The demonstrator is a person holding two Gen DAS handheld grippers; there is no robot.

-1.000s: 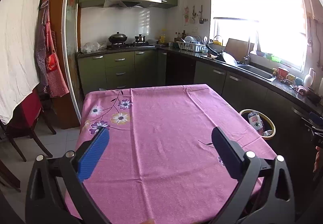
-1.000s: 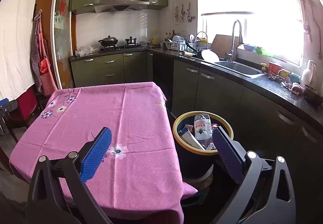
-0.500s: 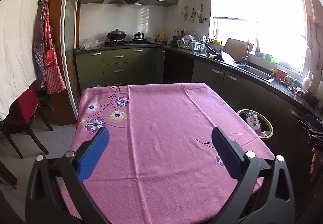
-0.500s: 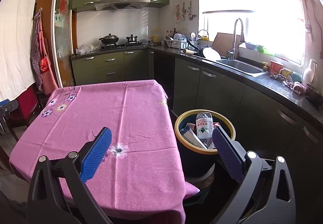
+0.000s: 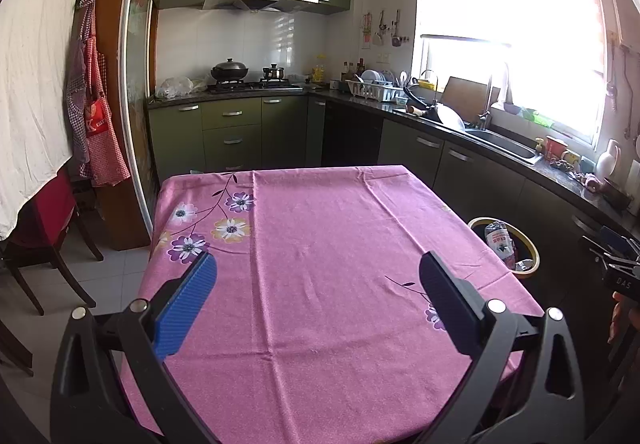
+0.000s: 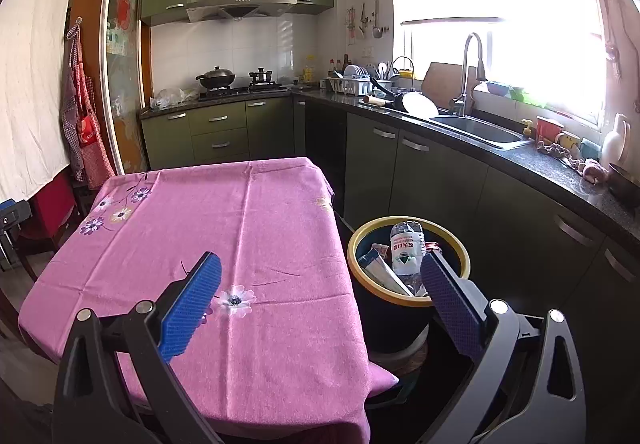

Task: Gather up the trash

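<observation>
A dark trash bin with a yellow rim (image 6: 464, 250) stands on the floor right of the table. It holds a clear plastic bottle (image 6: 406, 248) and some packaging. In the left wrist view the bin (image 5: 532, 252) shows past the table's right edge. My left gripper (image 5: 318, 286) is open and empty above the pink tablecloth (image 5: 320, 244). My right gripper (image 6: 320, 288) is open and empty, over the table's right edge beside the bin. No trash shows on the tablecloth (image 6: 240, 228).
Green kitchen cabinets and a dark counter (image 6: 540, 163) with a sink (image 6: 476, 127) run along the right. A stove with pots (image 5: 240, 77) is at the back. A chair with red cloth (image 5: 44, 219) stands left of the table. Aprons (image 5: 96, 115) hang on the left.
Both grippers have drifted slightly back and up; the table and bin sit a little lower in both views. Both stay open and empty.
</observation>
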